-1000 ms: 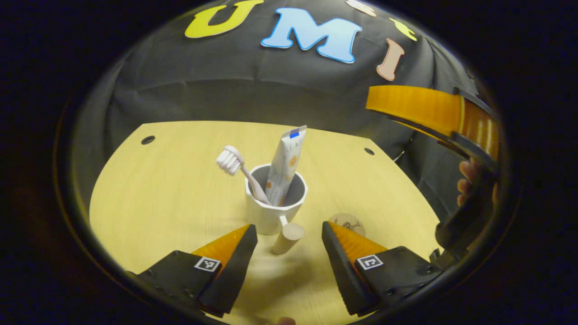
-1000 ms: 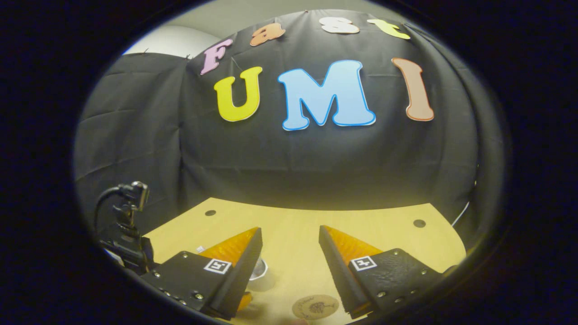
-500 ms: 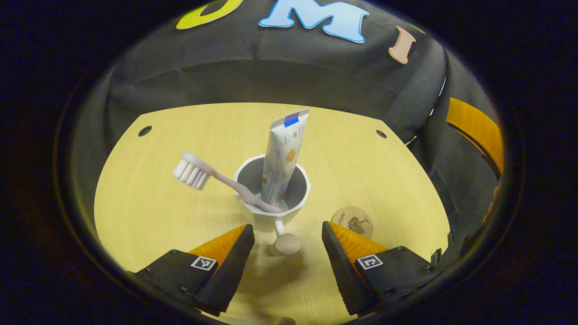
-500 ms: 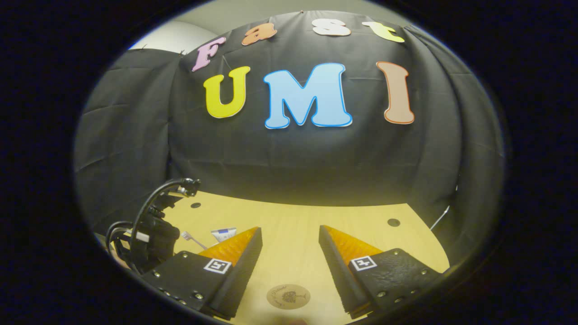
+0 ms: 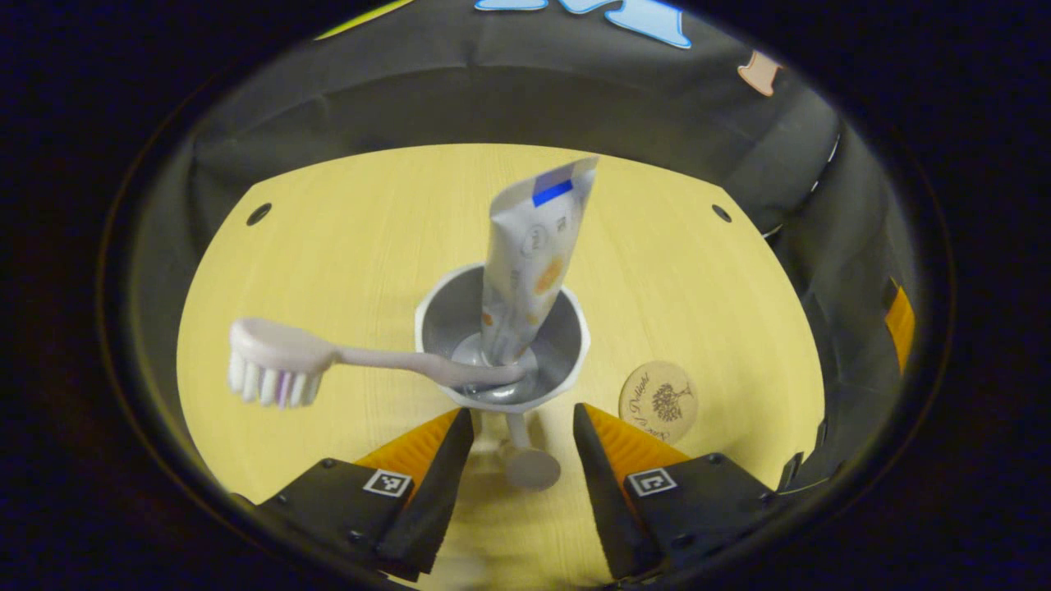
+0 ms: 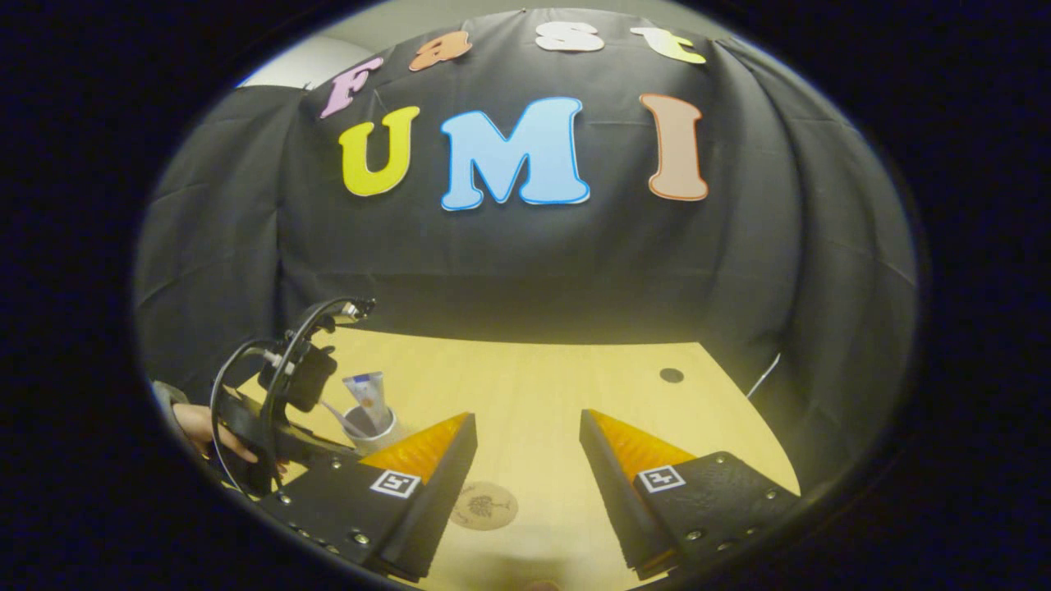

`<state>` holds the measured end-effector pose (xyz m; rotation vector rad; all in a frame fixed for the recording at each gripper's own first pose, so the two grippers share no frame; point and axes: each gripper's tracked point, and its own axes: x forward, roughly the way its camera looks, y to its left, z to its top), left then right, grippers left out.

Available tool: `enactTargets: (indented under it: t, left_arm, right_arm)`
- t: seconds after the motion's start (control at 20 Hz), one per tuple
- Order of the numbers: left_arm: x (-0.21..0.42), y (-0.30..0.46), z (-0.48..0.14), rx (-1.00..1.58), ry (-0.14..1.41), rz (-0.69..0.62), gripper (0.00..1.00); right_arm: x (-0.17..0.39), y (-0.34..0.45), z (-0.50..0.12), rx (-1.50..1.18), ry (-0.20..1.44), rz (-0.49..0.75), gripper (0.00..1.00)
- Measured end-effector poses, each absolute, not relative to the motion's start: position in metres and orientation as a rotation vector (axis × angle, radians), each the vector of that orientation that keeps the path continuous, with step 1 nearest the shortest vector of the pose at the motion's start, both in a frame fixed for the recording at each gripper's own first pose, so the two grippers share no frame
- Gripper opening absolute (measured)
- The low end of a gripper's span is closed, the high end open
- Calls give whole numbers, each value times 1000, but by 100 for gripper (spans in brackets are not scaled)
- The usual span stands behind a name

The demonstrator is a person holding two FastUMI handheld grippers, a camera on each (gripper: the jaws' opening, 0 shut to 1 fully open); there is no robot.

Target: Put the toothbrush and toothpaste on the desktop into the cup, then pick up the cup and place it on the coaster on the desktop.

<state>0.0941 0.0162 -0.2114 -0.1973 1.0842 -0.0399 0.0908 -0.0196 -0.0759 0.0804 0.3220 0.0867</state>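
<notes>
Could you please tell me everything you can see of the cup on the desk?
The cup is white outside and grey inside, with a faceted rim and what looks like a wooden peg handle on a thin stem. It stands upright on the pale wooden desk, left of the round coaster and not on it. The toothpaste stands inside; the toothbrush leans out over the rim. The handle lies between the open fingers of the left gripper, with no clear contact.

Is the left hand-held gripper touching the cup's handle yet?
Apart. In the left gripper view the handle sits between the open fingers of the left hand-held gripper, with bare desktop showing on both sides of it.
</notes>
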Motion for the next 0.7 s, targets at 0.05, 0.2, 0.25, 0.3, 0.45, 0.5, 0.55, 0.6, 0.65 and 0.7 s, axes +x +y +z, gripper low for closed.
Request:
enactTargets:
  t: [0.05,0.2,0.25,0.3,0.45,0.5,0.55,0.6,0.65,0.7]
  left_arm:
    - [94,17,-212,-197,1091,-32,71]
    - [96,22,-214,-172,1103,-5,70]
    - [95,18,-213,-175,1105,-4,64]
    - [94,19,-213,-167,1107,1,58]
    - [93,22,-214,-141,1118,28,35]
    - [93,22,-216,-138,1117,38,36]
    - [92,22,-214,-133,1118,37,32]
    - [93,21,-213,-131,1114,34,32]
    - [95,21,-212,-133,1107,39,32]
    - [95,21,-212,-130,1100,41,28]
  right_arm:
    - [88,-24,-79,86,331,79,81]
    - [82,-32,-85,108,351,63,81]
    - [80,-34,-86,114,355,61,81]
    - [80,-36,-89,118,361,60,81]
    - [79,-39,-90,127,369,57,81]
    - [78,-39,-91,131,370,58,81]
    - [77,-40,-90,133,369,59,81]
    - [77,-41,-91,134,370,58,81]
    - [76,-41,-91,135,370,59,81]
    - [77,-43,-92,136,371,59,81]
